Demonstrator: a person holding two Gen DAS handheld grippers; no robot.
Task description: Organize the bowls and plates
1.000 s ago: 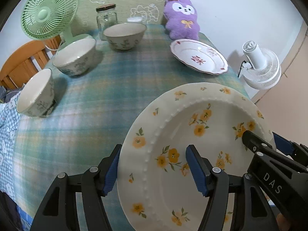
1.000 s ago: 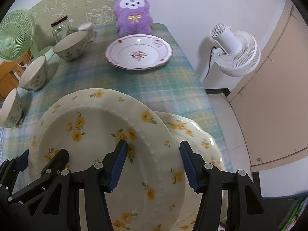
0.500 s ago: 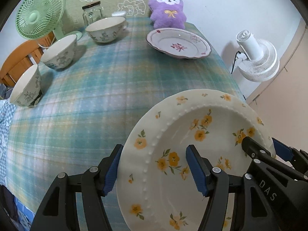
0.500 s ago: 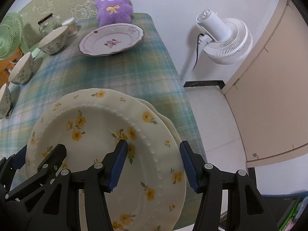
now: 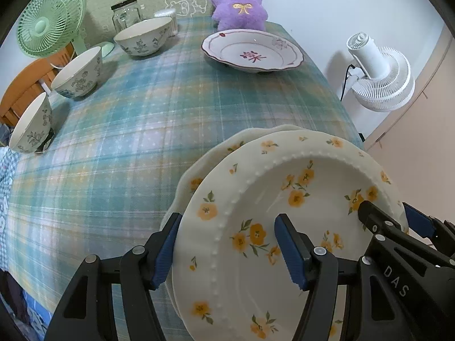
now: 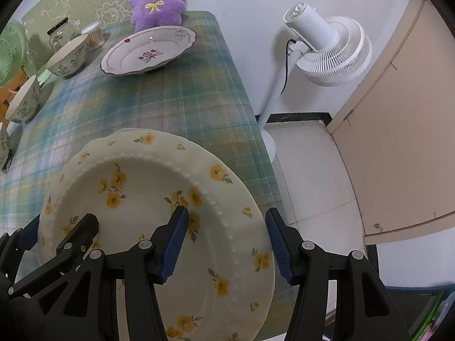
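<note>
A cream plate with yellow flowers [image 5: 287, 199] [image 6: 148, 182] is held between both grippers. My left gripper [image 5: 230, 251] has its jaws around the plate's left rim. My right gripper [image 6: 227, 244] has its jaws around the right rim. A second yellow-flower plate [image 5: 196, 176] lies right beneath it on the table's near right corner; whether they touch is unclear. A pink-rimmed plate [image 5: 251, 52] [image 6: 148, 52] sits at the far right. Three floral bowls [image 5: 145, 39] [image 5: 79, 72] [image 5: 31, 125] line the left side.
A green fan [image 5: 48, 20], a glass jar [image 5: 126, 12] and a purple plush [image 5: 240, 0] stand along the far edge of the plaid tablecloth [image 5: 128, 130]. A white floor fan [image 6: 327, 48] stands off the table's right edge. A wooden chair [image 5: 20, 85] is at left.
Both grippers carried the flowered plate back and down over the second flowered plate, whose rim now shows only at the left and far edges.
</note>
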